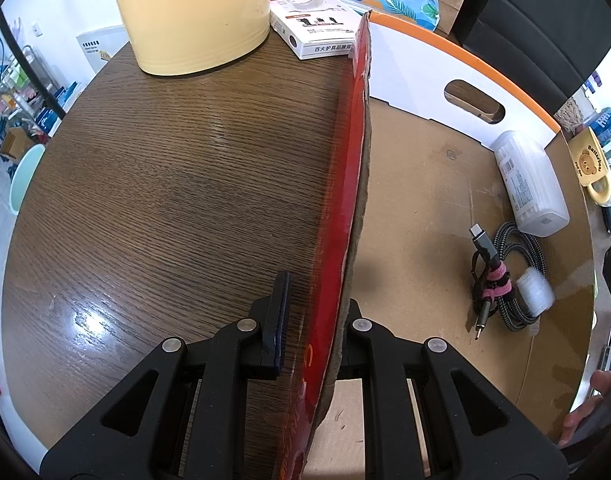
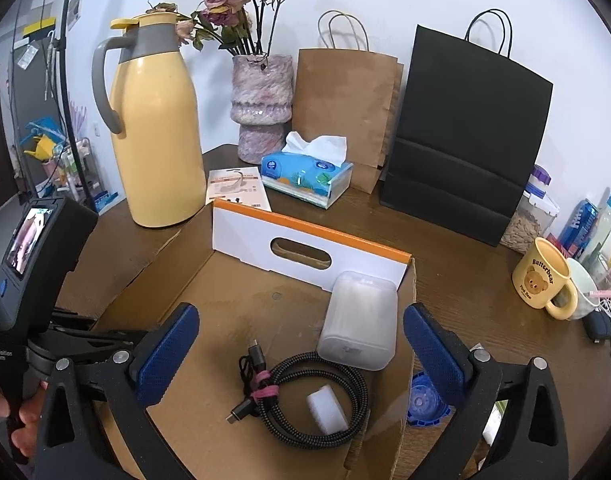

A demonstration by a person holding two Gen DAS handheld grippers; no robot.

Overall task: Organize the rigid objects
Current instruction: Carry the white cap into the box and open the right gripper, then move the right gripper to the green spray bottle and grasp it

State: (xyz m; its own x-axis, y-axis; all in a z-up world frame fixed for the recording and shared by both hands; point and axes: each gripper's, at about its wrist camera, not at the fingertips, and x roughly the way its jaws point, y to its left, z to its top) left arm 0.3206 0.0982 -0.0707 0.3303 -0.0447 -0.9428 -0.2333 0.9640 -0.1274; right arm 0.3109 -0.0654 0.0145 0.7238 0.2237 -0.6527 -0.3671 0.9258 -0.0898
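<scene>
Wood table [image 2: 465, 280]: dark grain, round edge, carries everything named below.
Box [image 2: 233, 280]: open cardboard, at the middle of the right wrist view; white far wall with an orange rim and a slot handle; red outer face on its left wall in the left wrist view.
Black bag [image 2: 465, 140]: upright at 1 o'clock from the box, against the wall.
Brown bag [image 2: 341, 108]: upright at 12 o'clock, just beside the black bag.
Jug [image 2: 153, 132]: yellow with a grey handle, at 10 o'clock from the box.
Vase [image 2: 261, 104]: pinkish, with dried roses, between jug and brown bag.
Tissues [image 2: 305, 176]: blue pack, at 12 o'clock behind the box.
Mug [image 2: 541, 280]: yellow, bear print, at 3 o'clock, well apart from the box.
Case [image 2: 359, 320]: frosted plastic, inside the box in its far right corner.
Cable [image 2: 317, 400]: braided coil with a pink tie, on the box floor at 6 o'clock from the case.
Cube [image 2: 325, 408]: small, white, lying on the coil.
Left gripper [image 1: 309, 320]: jaws closed on the box's left wall, one either side of it.
Right gripper [image 2: 301, 348]: jaws wide apart and holding nothing, one over the box floor and one outside its right wall.
</scene>
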